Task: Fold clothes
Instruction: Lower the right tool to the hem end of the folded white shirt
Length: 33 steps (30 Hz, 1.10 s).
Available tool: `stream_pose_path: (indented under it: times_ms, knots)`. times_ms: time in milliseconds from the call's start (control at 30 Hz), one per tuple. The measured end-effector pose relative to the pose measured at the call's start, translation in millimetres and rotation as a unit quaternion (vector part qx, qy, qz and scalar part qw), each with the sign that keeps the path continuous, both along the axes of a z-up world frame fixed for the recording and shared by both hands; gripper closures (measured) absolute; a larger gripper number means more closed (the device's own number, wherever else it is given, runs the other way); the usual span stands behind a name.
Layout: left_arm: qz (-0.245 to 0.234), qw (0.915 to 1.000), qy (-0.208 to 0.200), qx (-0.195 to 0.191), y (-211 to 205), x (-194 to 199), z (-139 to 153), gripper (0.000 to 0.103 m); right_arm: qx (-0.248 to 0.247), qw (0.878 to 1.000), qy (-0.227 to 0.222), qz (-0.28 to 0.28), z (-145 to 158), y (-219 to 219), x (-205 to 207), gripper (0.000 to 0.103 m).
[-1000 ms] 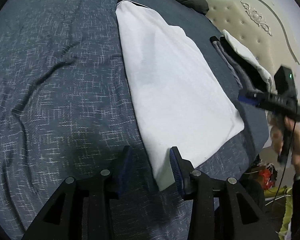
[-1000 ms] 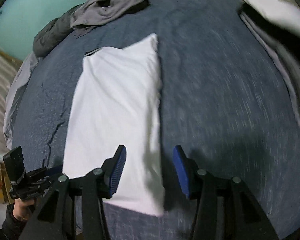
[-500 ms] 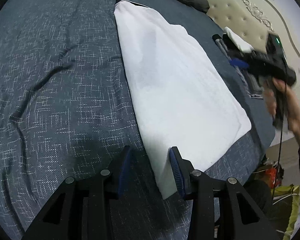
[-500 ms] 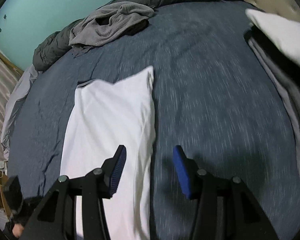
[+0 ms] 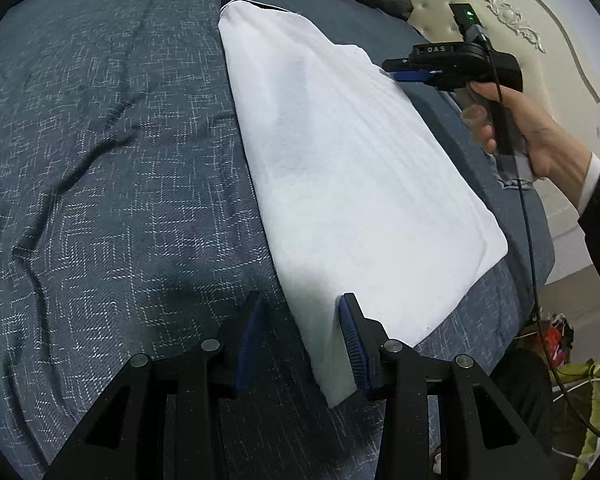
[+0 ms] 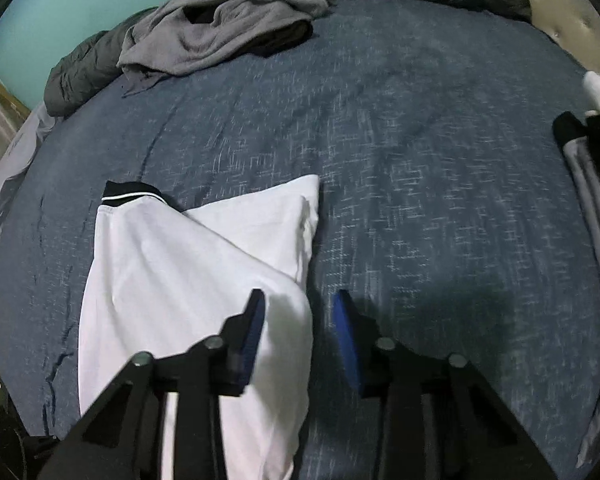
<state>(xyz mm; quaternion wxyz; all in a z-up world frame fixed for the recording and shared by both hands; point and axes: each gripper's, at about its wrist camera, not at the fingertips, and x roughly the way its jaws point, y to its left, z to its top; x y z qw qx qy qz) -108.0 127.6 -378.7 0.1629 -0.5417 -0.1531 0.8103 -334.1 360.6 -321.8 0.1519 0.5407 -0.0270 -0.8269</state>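
Note:
A white shirt (image 5: 340,152) with a black collar lies folded into a long strip on the blue bedspread (image 5: 100,160). My left gripper (image 5: 300,340) is open, its jaws straddling the near left corner of the shirt. My right gripper (image 6: 300,328) is open over the shirt's (image 6: 172,272) right edge, partway along the strip. It also shows in the left wrist view (image 5: 404,74), held in a hand at the shirt's far right edge. The black collar (image 6: 130,194) shows at the far end.
A crumpled grey garment (image 6: 228,28) and a dark duvet (image 6: 84,76) lie at the far side of the bed. A stack of folded clothes (image 6: 592,168) sits at the right edge. A cream headboard (image 5: 540,60) stands to the right.
My right gripper has moved forward along the shirt's right edge toward the collar end. My left gripper has stayed at the near corner, still open.

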Motion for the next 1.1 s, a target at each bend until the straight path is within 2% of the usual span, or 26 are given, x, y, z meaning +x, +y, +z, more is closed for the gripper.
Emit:
stream_pose_path:
  times_ms: [100, 167, 400, 533, 633, 733, 800, 867, 1033, 1100]
  knots:
    - [-0.001, 1.0, 0.0, -0.002, 1, 0, 0, 0.061, -0.007, 1.0, 0.0, 0.01, -4, -3, -1, 0.095]
    - [-0.001, 1.0, -0.001, 0.0, 0, -1, -1, 0.061, 0.003, 1.0, 0.007, 0.007, -3, -4, -1, 0.099]
    - [-0.004, 1.0, -0.001, -0.005, 2, 0, -1, 0.061, 0.042, 0.998, 0.038, -0.024, -1, 3, -2, 0.1]
    - [-0.003, 1.0, -0.003, -0.001, 1, -1, -2, 0.061, 0.05, 0.998, 0.032, -0.025, -9, 2, -6, 0.1]
    - [-0.004, 1.0, -0.004, -0.002, 0, -1, -1, 0.061, 0.031, 0.999, 0.013, -0.032, -16, 4, -9, 0.1]
    - [-0.005, 1.0, -0.006, -0.002, 0, -2, 0, 0.061, 0.014, 0.999, 0.013, -0.049, -9, 13, -5, 0.094]
    - [-0.004, 1.0, -0.007, -0.001, -1, -2, 1, 0.061, 0.008, 0.998, 0.016, -0.053, 2, 21, 6, 0.075]
    - [0.001, 1.0, -0.008, 0.002, -1, -3, 2, 0.061, -0.005, 0.998, 0.015, -0.054, 13, 30, 21, 0.068]
    - [0.014, 0.9998, -0.013, 0.006, -2, -2, 4, 0.061, -0.048, 0.998, -0.01, -0.03, 34, 39, 78, 0.062]
    - [0.021, 0.9996, -0.019, 0.009, -2, -1, 3, 0.061, -0.066, 0.997, -0.028, -0.02, 35, 42, 106, 0.052]
